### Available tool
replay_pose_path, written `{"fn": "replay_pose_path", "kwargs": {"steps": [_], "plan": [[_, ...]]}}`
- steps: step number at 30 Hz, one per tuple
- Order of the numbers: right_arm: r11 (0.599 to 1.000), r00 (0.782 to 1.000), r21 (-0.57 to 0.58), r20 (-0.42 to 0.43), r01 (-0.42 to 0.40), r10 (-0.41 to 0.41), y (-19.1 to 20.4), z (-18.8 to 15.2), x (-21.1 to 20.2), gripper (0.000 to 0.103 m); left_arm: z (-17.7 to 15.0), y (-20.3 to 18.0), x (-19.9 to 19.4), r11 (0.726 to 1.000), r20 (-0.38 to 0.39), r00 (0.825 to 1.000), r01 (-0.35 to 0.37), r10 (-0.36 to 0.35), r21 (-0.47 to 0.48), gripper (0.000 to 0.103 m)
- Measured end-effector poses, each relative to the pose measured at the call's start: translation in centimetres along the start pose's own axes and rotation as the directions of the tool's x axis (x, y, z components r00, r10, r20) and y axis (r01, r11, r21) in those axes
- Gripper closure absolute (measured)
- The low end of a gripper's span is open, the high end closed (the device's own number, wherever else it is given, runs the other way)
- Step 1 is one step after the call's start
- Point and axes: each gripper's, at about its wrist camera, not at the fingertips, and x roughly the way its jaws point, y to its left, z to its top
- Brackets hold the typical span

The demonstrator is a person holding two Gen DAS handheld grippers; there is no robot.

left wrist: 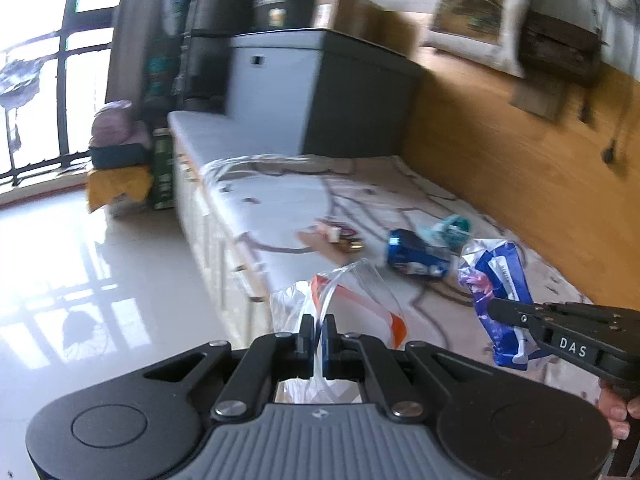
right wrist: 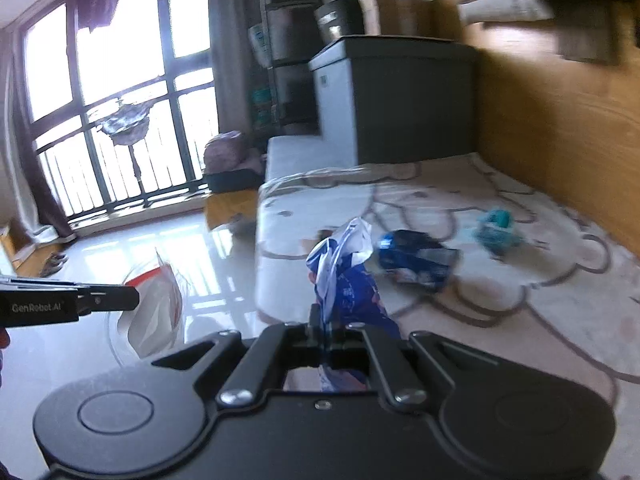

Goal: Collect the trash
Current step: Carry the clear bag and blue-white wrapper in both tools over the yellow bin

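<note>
Clear plastic with an orange-red band makes up the bag [left wrist: 340, 300] that is pinched between the closed jaws of the left gripper [left wrist: 319, 336]; in the right wrist view the same bag [right wrist: 154, 312] is seen hanging from the left gripper [right wrist: 134, 299] above the shiny tiled floor [right wrist: 120, 248]. A crumpled blue and white wrapper [right wrist: 344, 280] is clamped in the tightly closed right gripper [right wrist: 325, 328], and it sticks up above the jaws. In the left wrist view this wrapper [left wrist: 500, 292] is held up by the right gripper [left wrist: 494, 308], just to the right of the bag and apart from it. Part of a hand [left wrist: 616, 416] is seen under that gripper. More trash is left on the patterned mattress [right wrist: 500, 320]: a dark blue packet [right wrist: 416, 258] lies beyond the wrapper, and a teal item [right wrist: 496, 228] lies a little further, near the wooden wall panel [right wrist: 560, 128]. In the left wrist view some small scraps [left wrist: 340, 236] are also seen on the mattress, to the left of the blue packet [left wrist: 416, 256]; what they are cannot be told, because the picture is blurred. A grey cabinet [left wrist: 320, 92] stands at the far end of the mattress, and a cardboard box [left wrist: 352, 12] is placed on top of it.
</note>
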Motion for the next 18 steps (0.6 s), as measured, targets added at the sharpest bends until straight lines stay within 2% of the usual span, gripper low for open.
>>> {"fn": "replay_pose_path", "kwargs": {"steps": [8,15,18], "plan": [[0.996,0.996,-0.036,-0.04,-0.077,0.076,4.8,0.8,3.6,0.102,-0.6,5.7,-0.7,0.992,0.004,0.994,-0.106,0.107,-0.072,0.101],[0.989,0.989,-0.065,-0.077,-0.135,0.13,8.4,0.7,7.0,0.102,-1.6,9.3,-0.6,0.98,0.001,0.987,-0.159,0.16,-0.116,0.101],[0.98,0.978,-0.056,-0.097,-0.19,0.184,9.6,-0.2,9.0,0.102,-2.0,10.6,-0.1,0.977,-0.006,0.984,-0.176,0.176,-0.125,0.101]]}}
